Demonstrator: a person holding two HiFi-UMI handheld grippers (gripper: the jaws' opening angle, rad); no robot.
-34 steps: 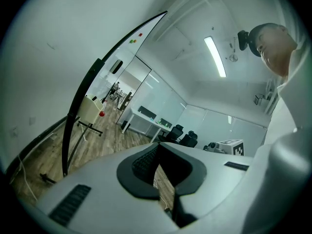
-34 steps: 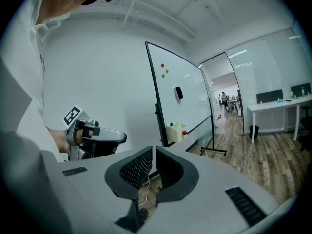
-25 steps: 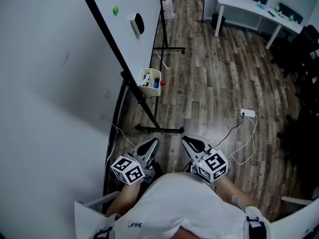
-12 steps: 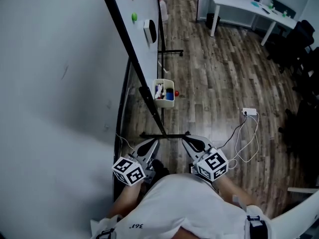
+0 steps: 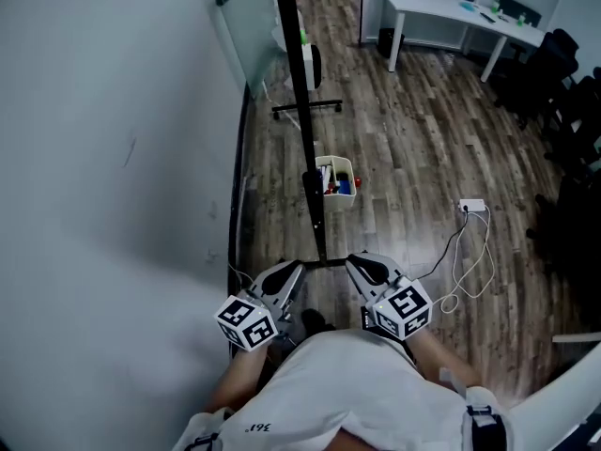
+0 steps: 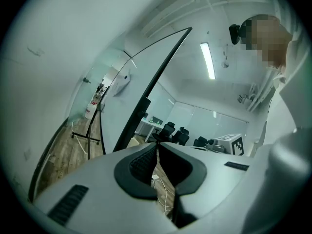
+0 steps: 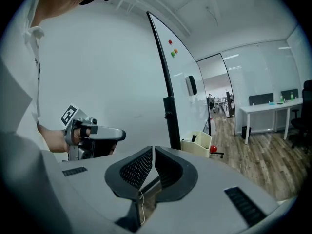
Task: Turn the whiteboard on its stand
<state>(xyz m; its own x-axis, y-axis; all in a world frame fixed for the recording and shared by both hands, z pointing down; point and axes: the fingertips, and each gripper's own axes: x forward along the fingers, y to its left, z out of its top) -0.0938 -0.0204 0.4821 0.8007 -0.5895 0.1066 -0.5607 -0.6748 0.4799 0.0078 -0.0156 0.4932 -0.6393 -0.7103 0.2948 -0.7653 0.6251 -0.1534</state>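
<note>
Whiteboard (image 5: 304, 139) now stands edge-on straight ahead, no longer slanting off left. Left gripper (image 5: 289, 271) and right gripper (image 5: 357, 265) both closed, empty, just short of it. Approach step, likely; next, open and clamp its edge.

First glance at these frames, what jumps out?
The tall black-framed whiteboard dominates, edge-on down the head view's centre beside the pale wall. A cream plastic bin hangs on its frame, and the left gripper and right gripper sit below, tongs shut, empty.
</note>
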